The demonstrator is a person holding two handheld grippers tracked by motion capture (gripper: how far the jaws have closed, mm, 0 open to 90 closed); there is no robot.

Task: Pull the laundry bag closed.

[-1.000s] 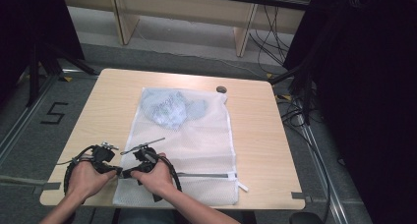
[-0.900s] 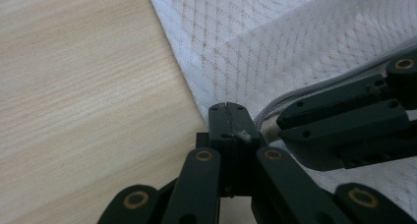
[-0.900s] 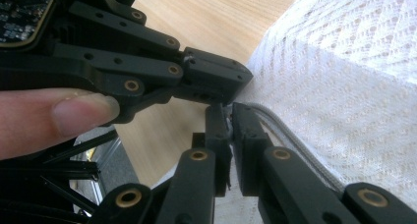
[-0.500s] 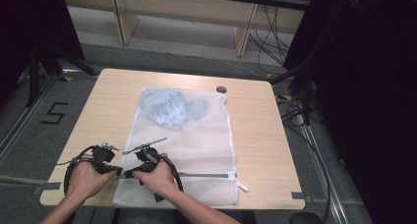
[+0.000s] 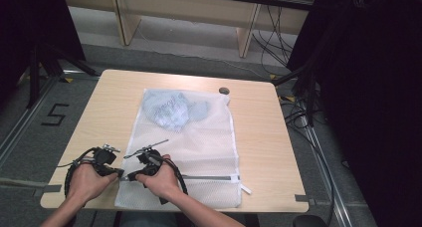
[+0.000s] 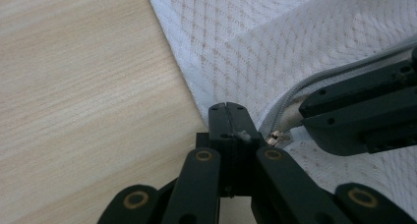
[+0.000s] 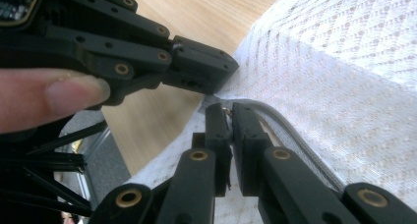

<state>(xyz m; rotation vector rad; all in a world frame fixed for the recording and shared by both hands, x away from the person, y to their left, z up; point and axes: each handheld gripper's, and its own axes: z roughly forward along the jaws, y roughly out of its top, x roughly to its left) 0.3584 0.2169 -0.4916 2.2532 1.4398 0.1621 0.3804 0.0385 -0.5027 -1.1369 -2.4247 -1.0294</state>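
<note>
light wooden table [image 5: 259,152] carries it all. a white mesh laundry bag [image 5: 199,152] lies flat across its middle, reaching the near edge. a small dark round thing [image 5: 224,90] sits near the far edge, right of centre.

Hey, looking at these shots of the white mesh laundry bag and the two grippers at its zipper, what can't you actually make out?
- Pale blue garment inside the white mesh laundry bag, high view: the mesh veils it, so its kind is unclear.
- Metal zipper pull, left gripper view: the right gripper's black jaws cover most of it.
- Small dark round object on the wooden table, high view: too small to identify.
- Bag's near edge, high view: the hands hide part of it.
</note>
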